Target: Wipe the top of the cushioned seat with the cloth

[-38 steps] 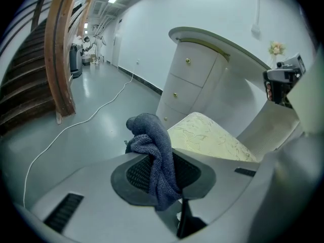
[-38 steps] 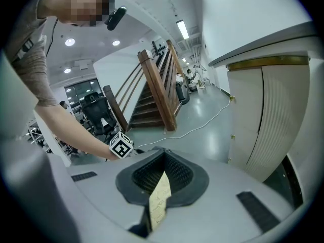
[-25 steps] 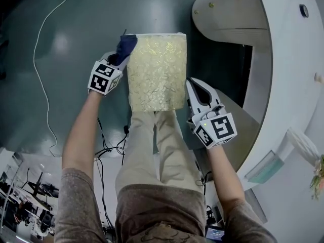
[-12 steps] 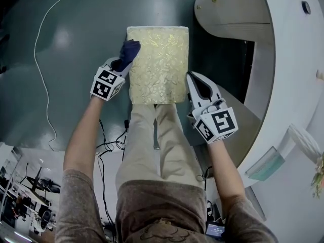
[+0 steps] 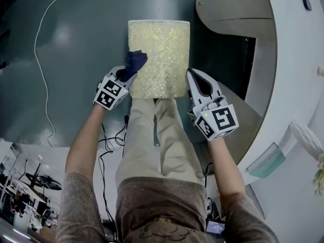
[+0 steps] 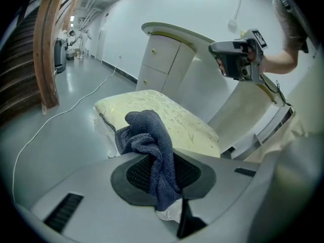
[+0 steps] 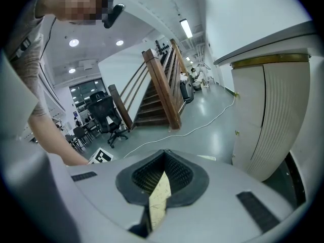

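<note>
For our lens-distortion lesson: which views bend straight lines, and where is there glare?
Left and right gripper views: fisheye, dark corners; the stair rail and cabinet bow. Head view: soft light glare on the floor; seat sharp.

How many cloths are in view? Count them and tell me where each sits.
1. The dark blue cloth is clamped in the left claw, bunched against the left edge of the cushioned seat. No other shows; one could lie hidden beyond the seat.
</note>
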Motion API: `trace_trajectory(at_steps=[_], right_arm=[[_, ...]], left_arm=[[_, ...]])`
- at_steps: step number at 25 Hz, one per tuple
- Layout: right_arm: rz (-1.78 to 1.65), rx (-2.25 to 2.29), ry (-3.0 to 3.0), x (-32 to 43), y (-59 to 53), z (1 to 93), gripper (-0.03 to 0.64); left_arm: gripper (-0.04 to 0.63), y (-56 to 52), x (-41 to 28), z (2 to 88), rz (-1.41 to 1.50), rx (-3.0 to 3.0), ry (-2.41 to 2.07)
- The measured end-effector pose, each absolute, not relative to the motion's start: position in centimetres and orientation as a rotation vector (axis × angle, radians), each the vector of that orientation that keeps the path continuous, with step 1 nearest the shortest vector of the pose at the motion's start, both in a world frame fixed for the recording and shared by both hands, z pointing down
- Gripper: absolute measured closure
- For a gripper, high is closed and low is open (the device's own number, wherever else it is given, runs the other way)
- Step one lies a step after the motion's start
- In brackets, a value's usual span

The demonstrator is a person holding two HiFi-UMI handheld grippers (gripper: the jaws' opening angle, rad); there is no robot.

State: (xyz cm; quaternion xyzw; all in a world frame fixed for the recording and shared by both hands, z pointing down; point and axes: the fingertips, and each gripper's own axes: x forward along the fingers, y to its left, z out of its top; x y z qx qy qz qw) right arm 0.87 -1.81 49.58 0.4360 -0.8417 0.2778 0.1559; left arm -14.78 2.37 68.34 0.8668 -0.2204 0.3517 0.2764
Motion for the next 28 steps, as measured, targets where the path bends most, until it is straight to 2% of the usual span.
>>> trace_trajectory(at_steps=[28], right_arm=[[0.797,1.244,-2.415,1.2,0.9,49.3,0.614]], left_arm=[[0.509,15.4,-10.7,67.8,0.893,2.247,-0.250]])
